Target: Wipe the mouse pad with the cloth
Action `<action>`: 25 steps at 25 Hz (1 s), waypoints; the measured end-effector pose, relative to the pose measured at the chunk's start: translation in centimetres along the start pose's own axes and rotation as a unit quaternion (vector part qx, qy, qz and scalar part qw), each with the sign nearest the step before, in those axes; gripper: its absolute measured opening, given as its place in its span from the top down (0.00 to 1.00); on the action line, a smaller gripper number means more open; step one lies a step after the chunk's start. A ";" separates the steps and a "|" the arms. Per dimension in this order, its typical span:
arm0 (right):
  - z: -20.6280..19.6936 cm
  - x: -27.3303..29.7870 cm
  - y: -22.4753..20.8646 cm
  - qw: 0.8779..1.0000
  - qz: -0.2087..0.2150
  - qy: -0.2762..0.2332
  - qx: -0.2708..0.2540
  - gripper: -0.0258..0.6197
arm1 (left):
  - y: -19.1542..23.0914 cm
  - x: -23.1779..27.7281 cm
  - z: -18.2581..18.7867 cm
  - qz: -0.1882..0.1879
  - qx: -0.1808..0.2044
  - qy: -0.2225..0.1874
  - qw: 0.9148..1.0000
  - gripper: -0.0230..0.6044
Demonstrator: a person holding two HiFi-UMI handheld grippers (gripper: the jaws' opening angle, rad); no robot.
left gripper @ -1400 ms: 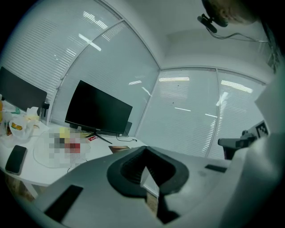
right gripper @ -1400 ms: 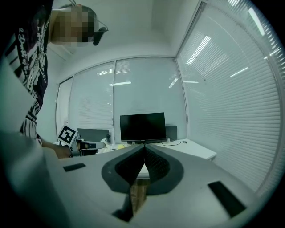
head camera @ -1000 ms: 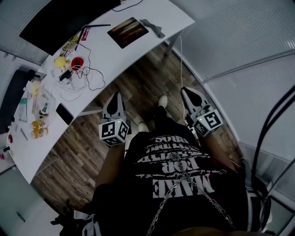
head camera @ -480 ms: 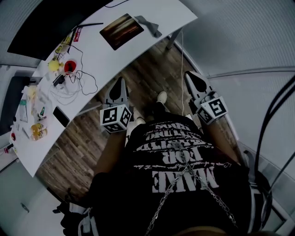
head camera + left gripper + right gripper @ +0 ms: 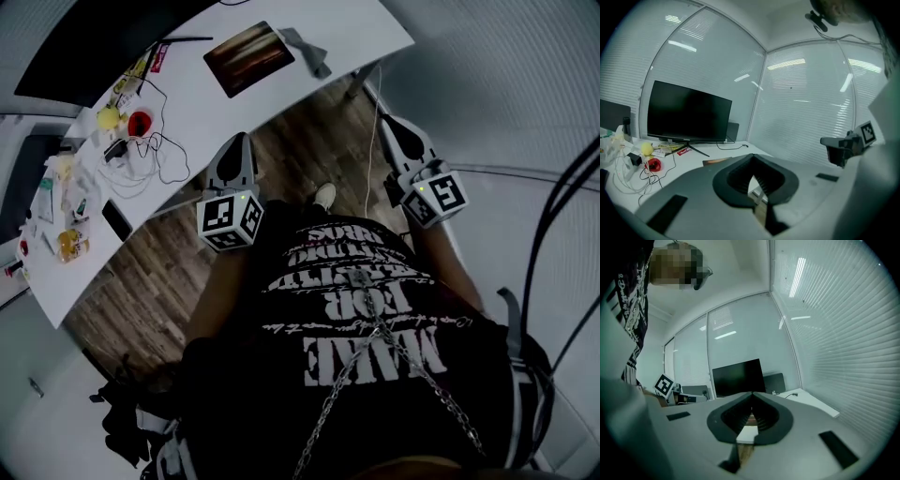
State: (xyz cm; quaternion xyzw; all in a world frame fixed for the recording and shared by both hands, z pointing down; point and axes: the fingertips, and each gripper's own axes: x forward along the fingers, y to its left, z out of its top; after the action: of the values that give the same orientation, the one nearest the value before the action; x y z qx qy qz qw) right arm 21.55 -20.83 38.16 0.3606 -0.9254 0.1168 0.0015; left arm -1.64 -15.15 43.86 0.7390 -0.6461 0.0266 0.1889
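Lying beside mouse pad point(image 5: 250, 58), grey cloth point(image 5: 310, 52)

The curved white bench point(image 5: 366, 28) carries a dark mouse pad point(image 5: 248, 58) toward its right end, with a grey cloth point(image 5: 307, 52) just beside it at the front edge. Farther left lie tangled cables point(image 5: 155, 159) and a black phone point(image 5: 117, 220).

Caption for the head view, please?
Person facing a white desk, left gripper and right gripper shut, empty; mouse pad, grey cloth untouched.
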 end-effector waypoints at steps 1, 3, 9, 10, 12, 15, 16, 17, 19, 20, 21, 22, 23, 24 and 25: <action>0.4 0.6 -0.2 1.000 0.004 -0.006 0.004 0.96 | 0.4 0.1 0.1 0.008 -0.001 0.001 1.000 0.95; 0.2 1.6 -0.7 1.000 0.013 0.002 0.001 0.96 | 1.4 0.3 0.5 0.021 -0.006 0.000 1.000 0.95; -0.7 6.4 -1.4 0.999 0.031 0.015 0.009 0.96 | 4.8 1.1 0.3 0.051 -0.023 0.013 0.998 0.96; -1.1 7.3 -1.5 0.999 0.032 0.021 0.009 0.96 | 5.6 1.5 0.4 0.054 -0.026 0.014 0.998 0.95; -1.9 9.2 -1.9 0.999 0.034 0.037 0.008 0.96 | 7.3 2.9 0.6 0.055 -0.031 0.016 0.998 0.95; -1.9 12.8 -2.6 0.998 0.031 0.049 0.002 0.96 | 9.1 6.2 1.3 0.044 -0.033 0.023 0.998 0.95; -1.7 14.0 -2.8 0.998 0.029 0.052 -0.001 0.96 | 9.5 7.4 1.8 0.037 -0.033 0.025 0.998 0.95; -1.4 15.3 -3.1 0.998 0.027 0.056 -0.004 0.96 | 9.9 8.6 2.4 0.028 -0.033 0.026 0.999 0.95; -1.4 17.9 -4.0 0.998 0.023 0.064 -0.009 0.96 | 11.2 11.2 3.2 0.015 -0.032 0.031 0.999 0.95; -1.6 19.2 -4.6 0.997 0.021 0.069 -0.008 0.96 | 12.0 12.4 3.4 0.013 -0.033 0.037 0.999 0.95; -1.9 20.5 -5.1 0.997 0.017 0.074 -0.007 0.96 | 12.9 13.5 3.3 0.012 -0.035 0.046 0.998 0.96; -2.3 21.7 -5.7 0.997 0.014 0.080 -0.006 0.96 | 13.8 14.6 3.0 0.010 -0.038 0.058 0.998 0.95; -2.9 23.0 -6.2 0.996 0.010 0.090 -0.008 0.96 | 14.6 15.6 2.5 0.009 -0.039 0.071 0.997 0.95; -3.6 24.2 -6.7 0.995 0.006 0.102 -0.013 0.96 | 15.4 16.5 1.8 0.007 -0.040 0.085 0.996 0.95; -4.5 25.5 -7.3 0.993 0.002 0.119 -0.021 0.96 | 16.1 17.5 1.0 0.006 -0.045 0.100 0.994 0.96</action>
State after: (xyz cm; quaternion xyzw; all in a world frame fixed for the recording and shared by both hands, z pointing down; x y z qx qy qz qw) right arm 7.20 -42.07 46.30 0.3425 -0.9215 0.1394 0.1185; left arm -14.56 -33.52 51.86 0.7196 -0.6291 0.0723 0.2850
